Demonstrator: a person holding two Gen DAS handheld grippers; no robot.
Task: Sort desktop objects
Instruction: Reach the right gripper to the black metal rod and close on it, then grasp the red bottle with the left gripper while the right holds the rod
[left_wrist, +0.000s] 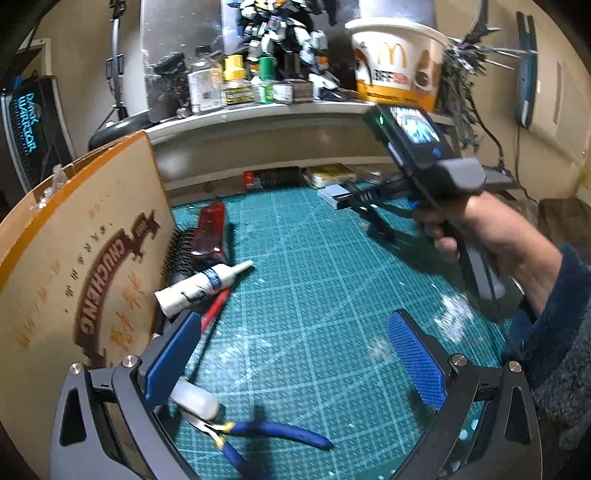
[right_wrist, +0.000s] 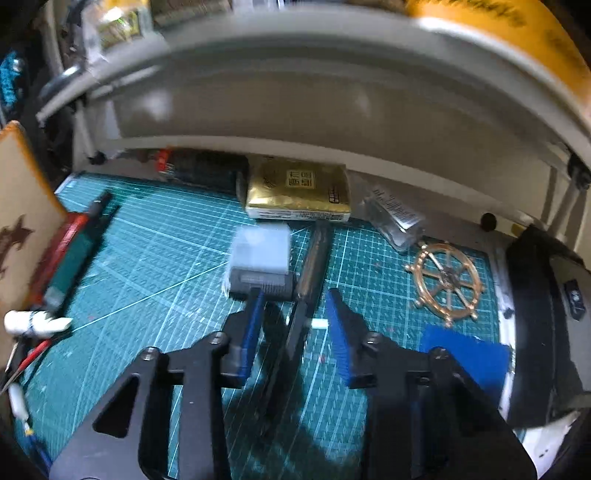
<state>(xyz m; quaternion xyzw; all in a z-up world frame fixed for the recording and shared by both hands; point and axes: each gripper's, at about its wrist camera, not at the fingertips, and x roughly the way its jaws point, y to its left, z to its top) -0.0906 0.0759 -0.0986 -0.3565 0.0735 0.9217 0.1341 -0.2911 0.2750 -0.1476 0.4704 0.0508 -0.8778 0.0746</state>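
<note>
Desktop clutter is spread over the green cutting mat (right_wrist: 155, 254), and the right gripper (right_wrist: 295, 314) hovers low over its far part with jaws moderately apart and empty. Between the blue pads lies a slim dark tool (right_wrist: 314, 258), with a small white stub (right_wrist: 319, 325) just beside the right pad. The left pad's tip overlaps a small grey box (right_wrist: 260, 264) with a frosted cover. Beyond sit a gold packet (right_wrist: 297, 194), a clear plastic bag (right_wrist: 393, 218) and a brass ship's wheel (right_wrist: 445, 282).

The left gripper (left_wrist: 295, 354) hangs above the mat's near part, jaws wide and holding nothing. Blue-handled pliers (left_wrist: 266, 434) lie under it, a red-handled tool (left_wrist: 216, 306) and a white glue tube (left_wrist: 201, 286) nearby, and a hairbrush (left_wrist: 201, 236) against the cardboard box (left_wrist: 85, 258).

Risks, as I judge them: the right view is blurred, so the aim may be off. The dark tool is thin and lies flat, so the pads could close over it and slip, or the left pad could nudge the grey box aside. The wheel's spokes could snag.

Readable writing: "CHUCHENG" on the cardboard box, the McDonald's arches and "BFF" on the paper bucket (left_wrist: 397, 62), and "DARK WARRIOR" on the black case (left_wrist: 26, 125). The gold packet's characters are too small to read.
</note>
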